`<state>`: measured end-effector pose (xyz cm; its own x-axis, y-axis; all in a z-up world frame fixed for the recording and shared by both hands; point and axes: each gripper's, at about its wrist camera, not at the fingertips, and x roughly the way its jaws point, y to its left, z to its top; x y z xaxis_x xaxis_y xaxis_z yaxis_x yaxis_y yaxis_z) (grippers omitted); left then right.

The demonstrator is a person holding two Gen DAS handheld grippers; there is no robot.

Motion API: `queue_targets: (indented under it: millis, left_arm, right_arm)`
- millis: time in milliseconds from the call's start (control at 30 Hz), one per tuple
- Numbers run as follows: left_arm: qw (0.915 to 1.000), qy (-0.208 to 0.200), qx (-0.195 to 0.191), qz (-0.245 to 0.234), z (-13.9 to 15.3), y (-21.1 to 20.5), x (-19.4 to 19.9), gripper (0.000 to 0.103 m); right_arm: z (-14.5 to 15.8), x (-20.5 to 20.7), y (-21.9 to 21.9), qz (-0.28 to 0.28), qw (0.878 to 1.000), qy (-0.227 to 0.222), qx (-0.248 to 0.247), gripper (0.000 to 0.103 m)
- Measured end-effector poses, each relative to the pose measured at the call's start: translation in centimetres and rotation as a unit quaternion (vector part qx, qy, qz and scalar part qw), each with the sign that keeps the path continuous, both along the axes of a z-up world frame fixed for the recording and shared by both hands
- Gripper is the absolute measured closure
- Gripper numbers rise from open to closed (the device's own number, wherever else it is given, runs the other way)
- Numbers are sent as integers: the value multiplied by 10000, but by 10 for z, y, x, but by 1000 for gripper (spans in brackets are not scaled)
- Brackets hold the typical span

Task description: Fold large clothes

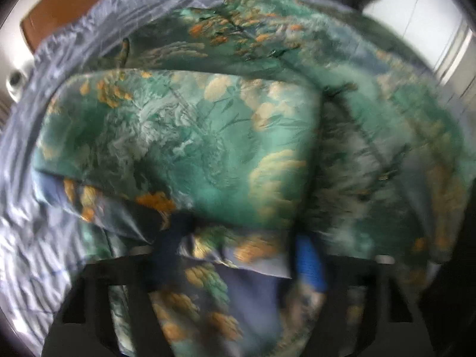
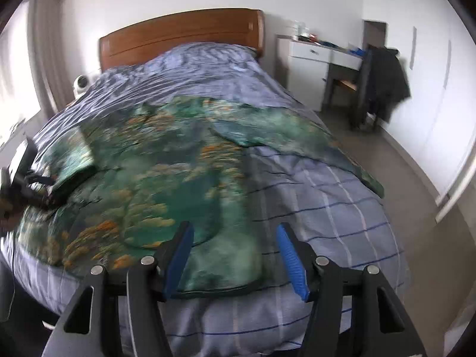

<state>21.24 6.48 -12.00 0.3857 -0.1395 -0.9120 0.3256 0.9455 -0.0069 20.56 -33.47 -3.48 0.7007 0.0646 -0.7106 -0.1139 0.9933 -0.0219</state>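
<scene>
A: On the left wrist view: the green patterned garment (image 1: 184, 136) fills nearly the whole frame, lying on the blue-grey bedcover (image 1: 38, 154). One part of it is folded over into a flat panel at the centre.
B: And the tool relative to the cloth?
A: Left gripper (image 1: 238, 255) sits at the bottom edge, pointing steeply down. A bunched fold of the garment runs between its two fingers, with the blue pad (image 1: 311, 264) on the right side against the cloth. The frame is motion-blurred; the fingers appear pinched on that fold.
B: Anything past the bedding?
A: A strip of the wooden headboard (image 1: 68, 3) at upper left. Nothing else is readable.

B: Right wrist view, then.
A: The bed runs away from the camera to the headboard. The garment (image 2: 166, 160) lies spread across the cover (image 2: 333, 202), mostly left and centre, one sleeve-like part reaching toward the right edge of the bed.
B: Tool state?
A: Right gripper (image 2: 235, 255) has its fingers spread, with nothing pressed between them. The garment's near hem lies just ahead of and below the gap, the left pad over green cloth, the right pad over bare striped cover.
B: Other tool visible?
A: Left gripper (image 2: 23, 184) shows at the far left edge, at the garment's folded corner. White desk (image 2: 321, 56) and chair with a dark coat (image 2: 386, 80) stand well apart, right of the bed.
</scene>
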Motion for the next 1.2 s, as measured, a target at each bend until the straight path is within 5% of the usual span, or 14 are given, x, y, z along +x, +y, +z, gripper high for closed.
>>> queue_targets:
  millis: [33,200,400,600,700,733,800,867,933,1067,1200]
  left_arm:
    - [9999,-71,55,91,2,1,-4,92]
    - [9970,-577,-102,503,40,22,-26,91]
    - [9802,-1231,-363,1506,98,94,-59,90]
    - [9444,-1579,-162,2878,123,197,-96,87]
    - [9152,-1602,152,3696,125,249,-122,82]
    - [9017,-1650,370,3980,125,262,-131,80]
    - [8829,-1713,622,4328,126,277,-145,60]
    - [8634,-1908,638,4627,131,283,-164,28]
    - [8519,-2146,496,4751,136,274,-177,13]
    - [8508,-2649,282,4531,145,226,-182,2]
    - [8699,-2825,-92,4042,146,169,-178,1]
  right_arm:
    - [0,0,7,67,10000,1,15,43]
    - [12,-4,24,288,9994,-33,201,43]
    - [27,-12,42,540,9982,-188,199,43]
    - [30,-14,52,644,9974,-229,235,43]
    - [29,-15,55,680,9971,-242,258,43]
    - [30,-16,55,694,9969,-253,267,43]
    - [31,-17,56,697,9968,-306,260,43]
    - [32,-17,57,688,9967,-349,255,43]
    - [33,-16,57,673,9967,-368,277,43]
    - [41,-14,57,586,9968,-459,284,42]
    - [51,-14,57,520,9964,-616,256,29]
